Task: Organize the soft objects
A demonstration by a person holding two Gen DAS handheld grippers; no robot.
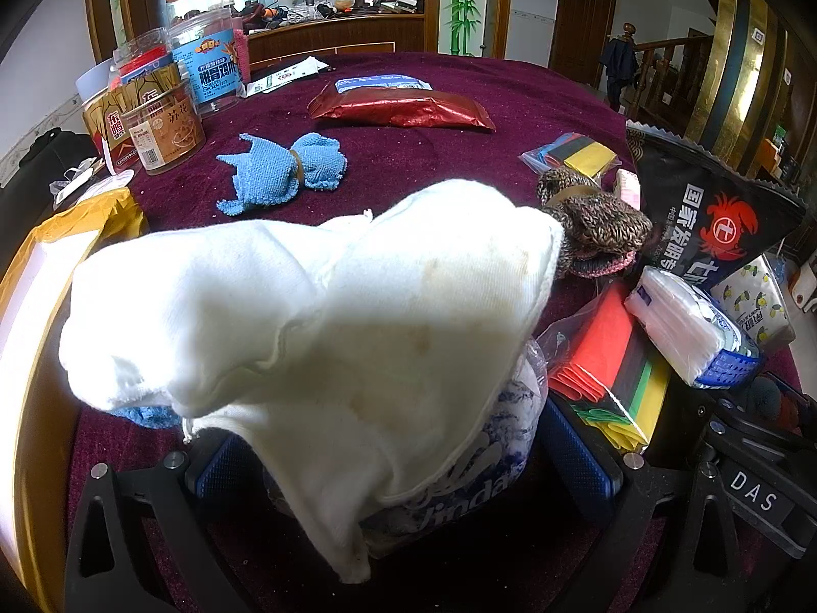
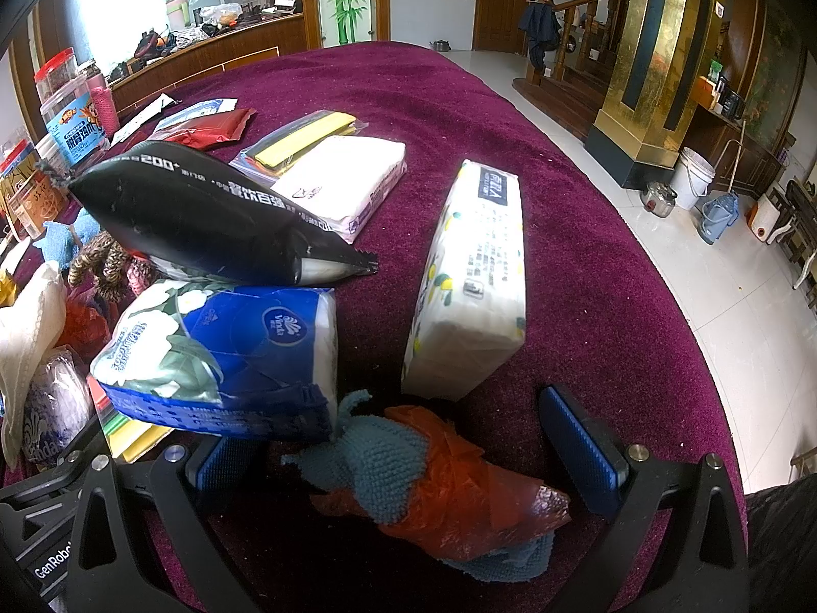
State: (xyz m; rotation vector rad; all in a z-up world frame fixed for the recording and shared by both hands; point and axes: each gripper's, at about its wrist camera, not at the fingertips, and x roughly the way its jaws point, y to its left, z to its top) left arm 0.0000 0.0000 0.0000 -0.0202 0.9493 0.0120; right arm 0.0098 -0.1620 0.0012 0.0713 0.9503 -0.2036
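A stained white cloth [image 1: 316, 316] hangs over a blue-and-white printed tissue pack [image 1: 459, 480] that sits between the blue pads of my left gripper [image 1: 403, 460]. The jaws stand wide, and the cloth hides where the pads meet the pack. In the right wrist view the same cloth [image 2: 25, 337] shows at the far left. My right gripper [image 2: 403, 460] is open around a blue knit cloth wrapped in a red plastic bag [image 2: 434, 485], which lies on the purple tablecloth [image 2: 587, 255] with a gap on each side. A blue towel bundle [image 1: 286, 171] and a brown knit bundle [image 1: 592, 219] lie farther out.
Tissue packs [image 2: 475, 281] [image 2: 224, 347] [image 2: 347, 179] and a black snack bag [image 2: 204, 214] crowd the space ahead of my right gripper. Snack jars [image 1: 163, 122] stand at the back left. There is also a red foil pack [image 1: 403, 107], a yellow envelope [image 1: 66, 245] and coloured bags [image 1: 613, 357]. The table edge curves at the right.
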